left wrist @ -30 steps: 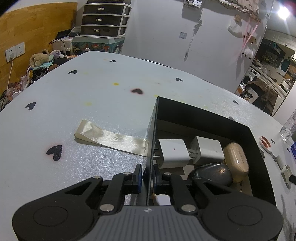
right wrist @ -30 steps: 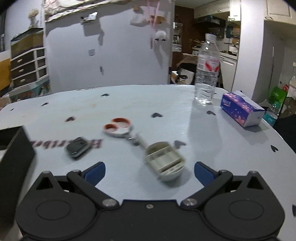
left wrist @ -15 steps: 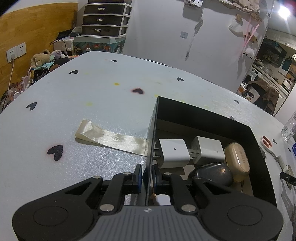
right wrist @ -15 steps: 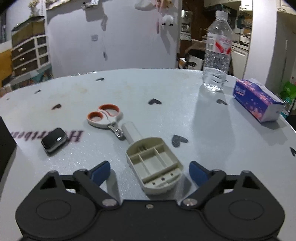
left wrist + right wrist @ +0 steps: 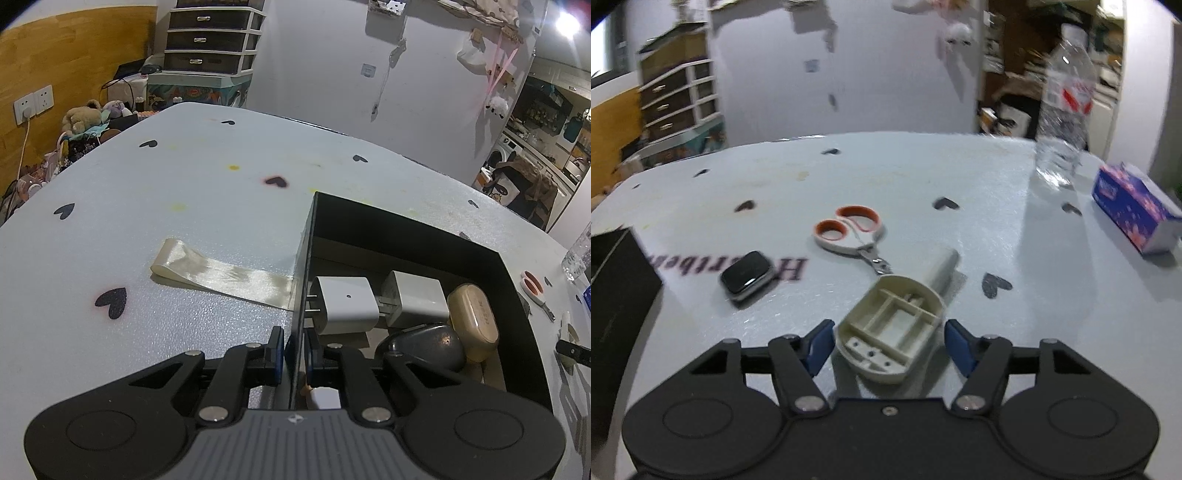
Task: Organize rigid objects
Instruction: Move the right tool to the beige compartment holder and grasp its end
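Observation:
My left gripper is shut on the left wall of the black box. Two white chargers, a beige case and a dark grey rounded object lie in the box. In the right wrist view a beige ribbed plastic piece with a white stem lies on the table between the blue pads of my right gripper. Its jaws are closing, and a thin gap still shows on each side. White-and-orange scissors and a black smartwatch lie just beyond.
A water bottle and a blue tissue box stand at the table's far right. A cream ribbon trails left from the box wall. The black box's corner sits left of the right gripper.
The right gripper has moved forward and down over the beige piece, and its jaws have narrowed around it. The left gripper and the box have not moved.

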The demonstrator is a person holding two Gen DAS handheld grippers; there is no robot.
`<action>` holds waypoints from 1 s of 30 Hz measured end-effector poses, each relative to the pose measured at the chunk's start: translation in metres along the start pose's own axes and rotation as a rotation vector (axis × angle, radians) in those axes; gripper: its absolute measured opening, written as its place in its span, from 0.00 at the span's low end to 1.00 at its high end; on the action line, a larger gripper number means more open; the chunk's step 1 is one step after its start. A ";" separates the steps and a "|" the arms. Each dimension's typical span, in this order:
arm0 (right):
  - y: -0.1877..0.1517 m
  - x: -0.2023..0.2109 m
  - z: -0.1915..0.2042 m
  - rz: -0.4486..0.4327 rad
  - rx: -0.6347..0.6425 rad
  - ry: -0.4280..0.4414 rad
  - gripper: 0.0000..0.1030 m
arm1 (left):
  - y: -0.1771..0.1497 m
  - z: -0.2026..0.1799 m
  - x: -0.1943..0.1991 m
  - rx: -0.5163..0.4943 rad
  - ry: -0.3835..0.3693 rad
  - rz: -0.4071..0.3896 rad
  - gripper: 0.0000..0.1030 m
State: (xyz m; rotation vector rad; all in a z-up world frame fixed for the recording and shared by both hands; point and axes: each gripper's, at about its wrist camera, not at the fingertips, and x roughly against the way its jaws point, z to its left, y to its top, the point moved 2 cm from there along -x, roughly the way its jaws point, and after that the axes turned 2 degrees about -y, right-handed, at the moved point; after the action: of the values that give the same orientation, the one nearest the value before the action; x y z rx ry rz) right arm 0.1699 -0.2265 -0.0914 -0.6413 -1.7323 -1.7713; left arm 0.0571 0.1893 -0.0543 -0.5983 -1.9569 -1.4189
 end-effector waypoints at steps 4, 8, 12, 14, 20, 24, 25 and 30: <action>0.005 -0.005 0.002 0.008 -0.023 -0.029 0.63 | 0.000 0.001 0.000 0.001 -0.002 0.000 0.11; 0.009 -0.008 0.003 0.020 -0.045 -0.046 0.61 | 0.000 0.001 0.000 0.001 -0.002 0.000 0.11; 0.011 -0.009 0.003 0.026 -0.061 -0.054 0.61 | 0.000 0.001 0.001 0.001 -0.003 -0.001 0.11; 0.011 -0.008 0.004 0.020 -0.064 -0.049 0.61 | 0.000 0.001 0.001 0.003 -0.004 -0.001 0.11; 0.018 0.015 0.011 -0.049 -0.061 -0.020 0.49 | -0.001 0.002 0.001 0.006 -0.010 -0.003 0.11; 0.024 0.034 0.023 -0.088 -0.042 0.040 0.49 | -0.001 0.002 0.001 0.008 -0.012 -0.004 0.11; 0.024 0.036 0.027 -0.090 -0.027 0.048 0.49 | -0.001 0.002 0.001 0.008 -0.012 -0.005 0.11; 0.013 0.035 0.034 -0.039 0.019 0.033 0.49 | -0.001 0.003 0.001 0.009 -0.018 -0.005 0.11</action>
State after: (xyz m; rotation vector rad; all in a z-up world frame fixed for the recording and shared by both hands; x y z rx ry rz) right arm 0.1517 -0.1952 -0.0562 -0.5711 -1.7479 -1.7801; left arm 0.0545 0.1920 -0.0547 -0.6043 -1.9797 -1.4115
